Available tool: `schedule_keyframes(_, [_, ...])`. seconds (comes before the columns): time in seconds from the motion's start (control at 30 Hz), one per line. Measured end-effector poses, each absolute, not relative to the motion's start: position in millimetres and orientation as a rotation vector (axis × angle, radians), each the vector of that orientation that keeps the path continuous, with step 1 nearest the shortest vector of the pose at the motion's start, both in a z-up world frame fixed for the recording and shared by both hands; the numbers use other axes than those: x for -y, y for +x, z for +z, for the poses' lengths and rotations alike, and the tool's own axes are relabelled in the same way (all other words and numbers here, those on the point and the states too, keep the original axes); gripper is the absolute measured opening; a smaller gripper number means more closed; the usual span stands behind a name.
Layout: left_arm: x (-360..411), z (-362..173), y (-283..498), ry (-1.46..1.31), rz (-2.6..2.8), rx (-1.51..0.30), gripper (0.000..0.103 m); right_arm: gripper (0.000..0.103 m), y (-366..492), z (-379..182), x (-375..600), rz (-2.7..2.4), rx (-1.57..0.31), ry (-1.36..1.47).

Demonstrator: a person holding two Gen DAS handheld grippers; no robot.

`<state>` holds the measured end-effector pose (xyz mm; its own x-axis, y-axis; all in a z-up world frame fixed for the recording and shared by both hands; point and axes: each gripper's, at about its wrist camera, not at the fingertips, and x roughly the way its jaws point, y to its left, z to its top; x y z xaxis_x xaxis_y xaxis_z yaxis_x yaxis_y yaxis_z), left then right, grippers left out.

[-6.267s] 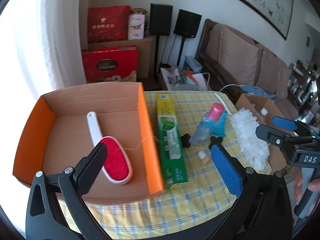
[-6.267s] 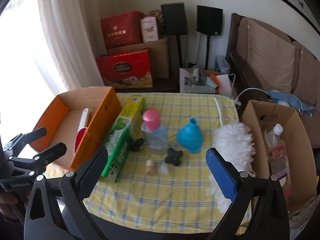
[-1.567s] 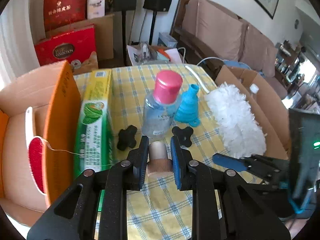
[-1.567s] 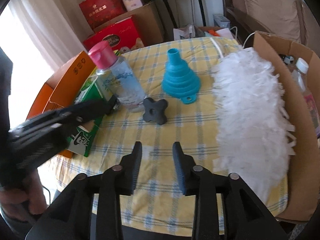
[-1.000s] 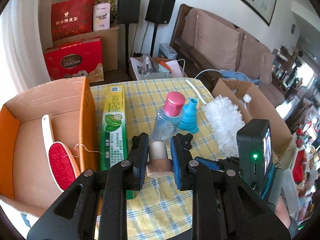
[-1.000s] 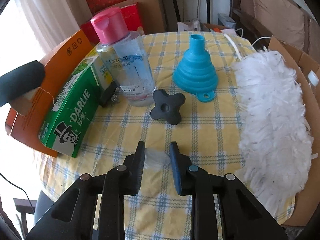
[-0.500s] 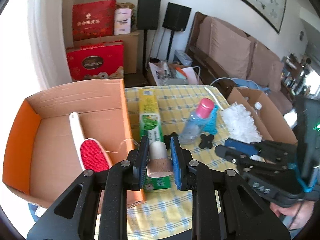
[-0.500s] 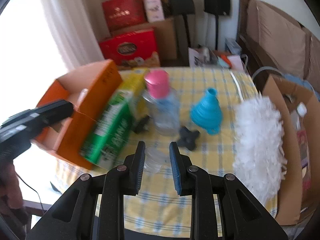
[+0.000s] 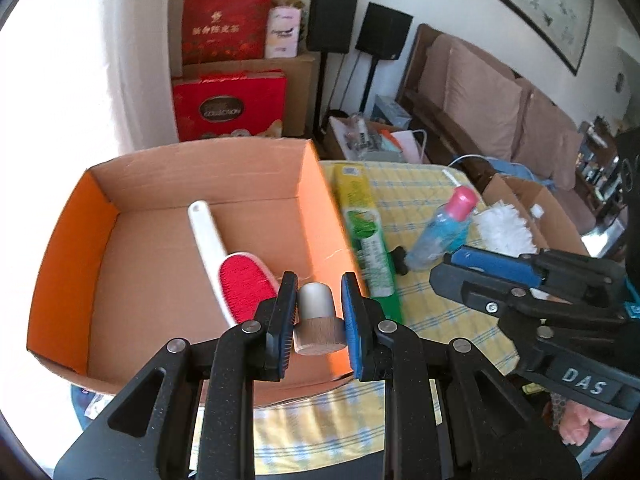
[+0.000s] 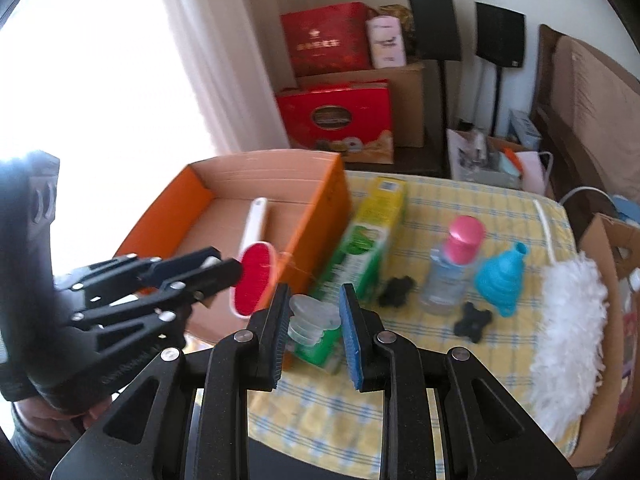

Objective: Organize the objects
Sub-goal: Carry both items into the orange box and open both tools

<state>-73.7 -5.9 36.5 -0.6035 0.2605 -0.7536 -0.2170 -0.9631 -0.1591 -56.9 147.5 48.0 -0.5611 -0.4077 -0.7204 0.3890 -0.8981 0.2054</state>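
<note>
My left gripper [image 9: 318, 304] is shut on a small stopper with a wooden base and a grey top [image 9: 318, 322], held above the near right corner of the orange cardboard box [image 9: 72, 248]. A red lint brush with a white handle [image 9: 236, 276] lies inside that box. My right gripper [image 10: 314, 320] is shut on a clear plastic stopper [image 10: 310, 318], lifted above the table in front of the green toothpaste carton [image 10: 360, 248]. The left gripper also shows in the right wrist view [image 10: 224, 264], over the box's front edge beside the lint brush [image 10: 256, 280].
On the yellow checked tablecloth [image 10: 432, 364] stand a clear bottle with a pink cap [image 10: 454, 268], a blue funnel [image 10: 502, 280], two black knobs [image 10: 472, 322] and a white duster [image 10: 568, 332]. An open brown carton [image 10: 608, 248] sits at the right. Red gift boxes [image 10: 336, 116] and speakers stand behind.
Both grippers have lifted their stoppers off the table. The left one has swung left over the orange box; the right one has risen and followed to the left.
</note>
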Motion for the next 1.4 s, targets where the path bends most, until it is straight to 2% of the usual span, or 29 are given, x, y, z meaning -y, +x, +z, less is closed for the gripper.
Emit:
schedule_keyframes(0.7, [78.8,8.0,-75.3,-1.352,2.672,0.132,0.022,0.024,-67.0,16.4,-63.8,-2.235,-0.002,1.172])
schedule_keyframes(0.87, [93.8,9.8,-73.8,-1.348,2.73,0.148,0.043,0.025,-68.5,9.5,-50.5,-2.201,0.012,1.18])
schedule_keyframes(0.97, [101.1,12.3,-73.2,-1.338,2.751,0.162,0.05,0.025,-67.0,9.3,-48.6,-2.194,0.019,1.179])
schedule_keyframes(1.1, [105.4,17.3,-71.8,-1.309,2.785,0.179,0.068,0.035,-65.4,13.2,-54.8,-2.214,0.021,1.172])
schedule_keyframes(1.17, [104.5,20.3,-71.2,-1.295,2.794,0.178,0.069,0.035,-65.2,16.2,-60.0,-2.228,0.019,1.17])
schedule_keyframes(1.23, [102.5,22.4,-71.5,-1.285,2.797,0.169,0.069,0.039,-64.5,19.9,-65.6,-2.248,0.013,1.164])
schedule_keyframes(1.3, [100.3,24.8,-70.5,-1.268,2.801,0.172,0.083,0.048,-63.6,23.9,-71.9,-2.27,0.008,1.158])
schedule_keyframes(1.4, [99.1,28.4,-68.1,-1.233,2.816,0.197,0.095,0.06,-62.2,30.5,-83.4,-2.315,-0.001,1.147])
